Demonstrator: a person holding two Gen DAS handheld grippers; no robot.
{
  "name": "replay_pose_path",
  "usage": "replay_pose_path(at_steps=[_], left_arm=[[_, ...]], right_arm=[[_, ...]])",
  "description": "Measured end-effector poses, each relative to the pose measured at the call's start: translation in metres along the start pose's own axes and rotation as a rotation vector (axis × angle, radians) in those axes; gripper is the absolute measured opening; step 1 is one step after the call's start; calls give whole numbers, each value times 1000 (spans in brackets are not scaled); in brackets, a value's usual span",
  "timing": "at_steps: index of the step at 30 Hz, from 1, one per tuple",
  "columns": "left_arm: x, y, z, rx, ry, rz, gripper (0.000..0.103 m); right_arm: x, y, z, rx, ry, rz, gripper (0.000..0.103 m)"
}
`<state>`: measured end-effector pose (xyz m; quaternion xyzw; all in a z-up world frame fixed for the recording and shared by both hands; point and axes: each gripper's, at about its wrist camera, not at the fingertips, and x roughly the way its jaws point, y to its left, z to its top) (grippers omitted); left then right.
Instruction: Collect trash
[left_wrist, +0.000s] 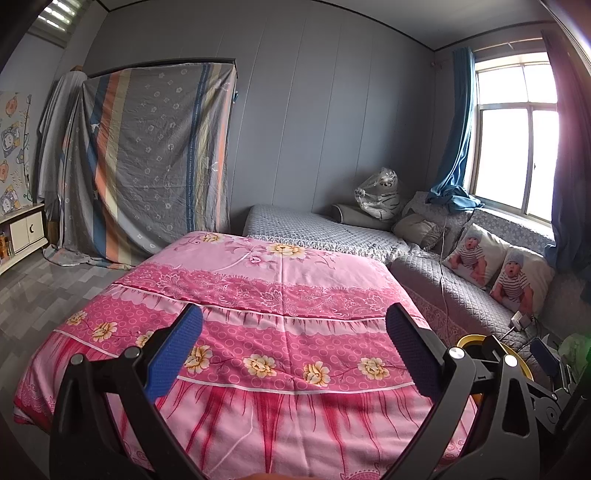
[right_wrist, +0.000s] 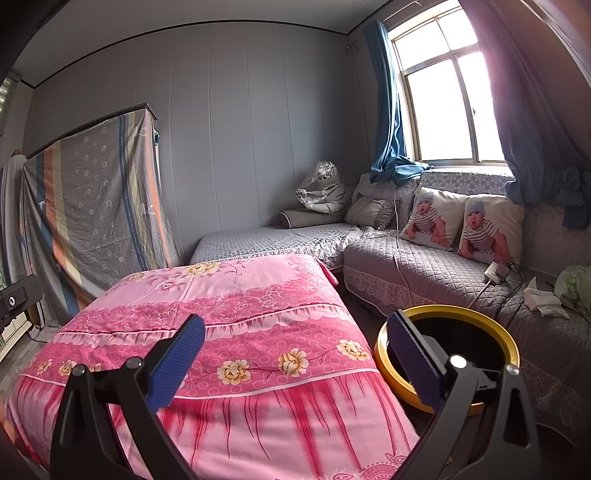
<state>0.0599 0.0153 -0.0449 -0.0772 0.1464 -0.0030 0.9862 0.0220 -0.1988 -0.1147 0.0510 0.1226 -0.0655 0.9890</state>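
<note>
1. Both grippers stand with jaws wide and empty: the left gripper (left_wrist: 293, 350) and the right gripper (right_wrist: 295, 350) hover over the pink floral cover (right_wrist: 221, 332).
2. Just right of the right jaws sits the yellow-rimmed bin (right_wrist: 506, 343).
3. Beyond the bin, crumpled white tissue (right_wrist: 543, 299) lies on the grey sofa (right_wrist: 424, 273).
</note>
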Motion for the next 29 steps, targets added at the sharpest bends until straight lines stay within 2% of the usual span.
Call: replay_pose_path(at_steps=[12, 15, 29], left_arm=[[2, -1, 1, -4, 10, -11, 95], [3, 1, -1, -10, 18, -34, 95], [4, 1, -1, -3, 18, -26, 95]], right_arm=[[0, 0, 0, 2, 3, -2, 95], [0, 0, -1, 4, 4, -2, 95], [0, -1, -1, 10, 7, -5, 95]])
